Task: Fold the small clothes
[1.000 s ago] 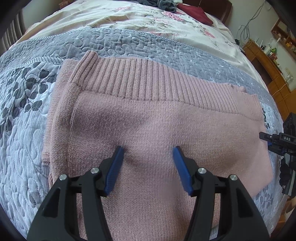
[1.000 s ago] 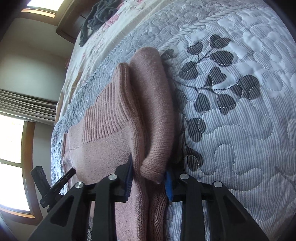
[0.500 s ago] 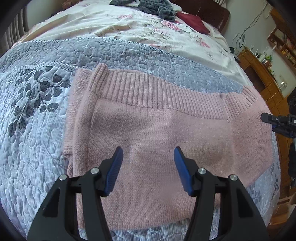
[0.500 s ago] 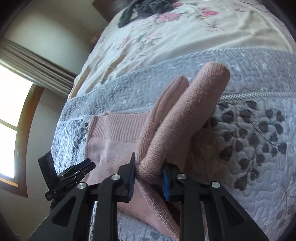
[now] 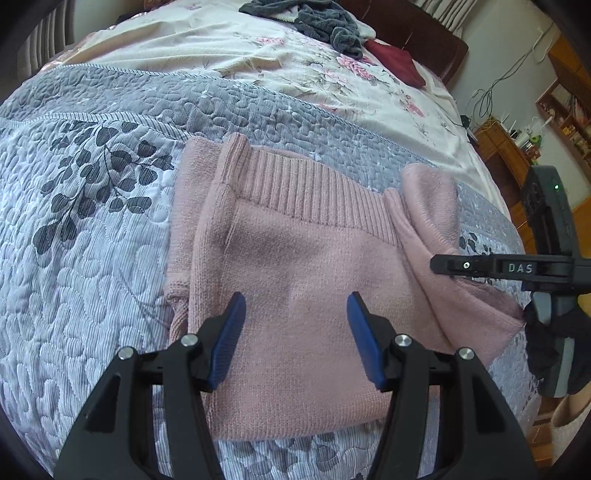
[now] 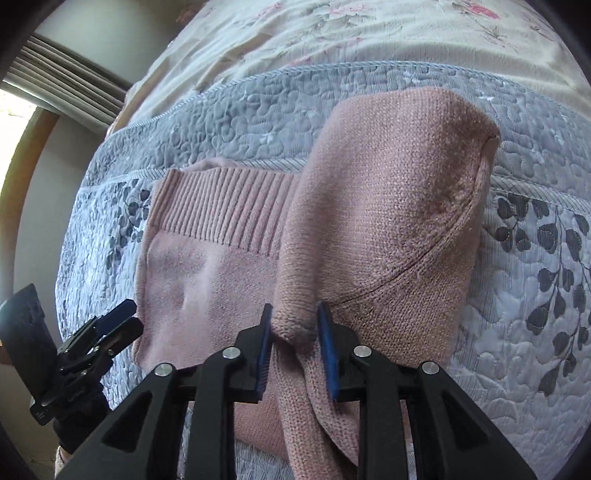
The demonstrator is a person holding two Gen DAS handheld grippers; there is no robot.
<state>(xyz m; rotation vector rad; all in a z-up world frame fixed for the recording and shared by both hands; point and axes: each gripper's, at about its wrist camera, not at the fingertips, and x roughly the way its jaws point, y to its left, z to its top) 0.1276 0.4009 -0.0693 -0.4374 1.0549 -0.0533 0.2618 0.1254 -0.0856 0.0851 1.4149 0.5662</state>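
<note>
A pink knitted sweater lies on the grey quilt, its ribbed band toward the far side. My left gripper hovers open above the sweater's middle, with nothing between its blue pads. My right gripper is shut on the sweater's right side, which is lifted off the bed and curls over toward the body. In the left wrist view the right gripper comes in from the right edge and the raised part stands beside it. The left gripper shows at the lower left of the right wrist view.
The grey leaf-patterned quilt covers the near part of the bed, and a floral cream sheet lies beyond it. Dark grey clothes and a dark red cloth lie at the far end. Wooden furniture stands at right.
My right gripper has lifted the sweater's right side and carried it up and inward over the body. My left gripper has pulled back and stays open.
</note>
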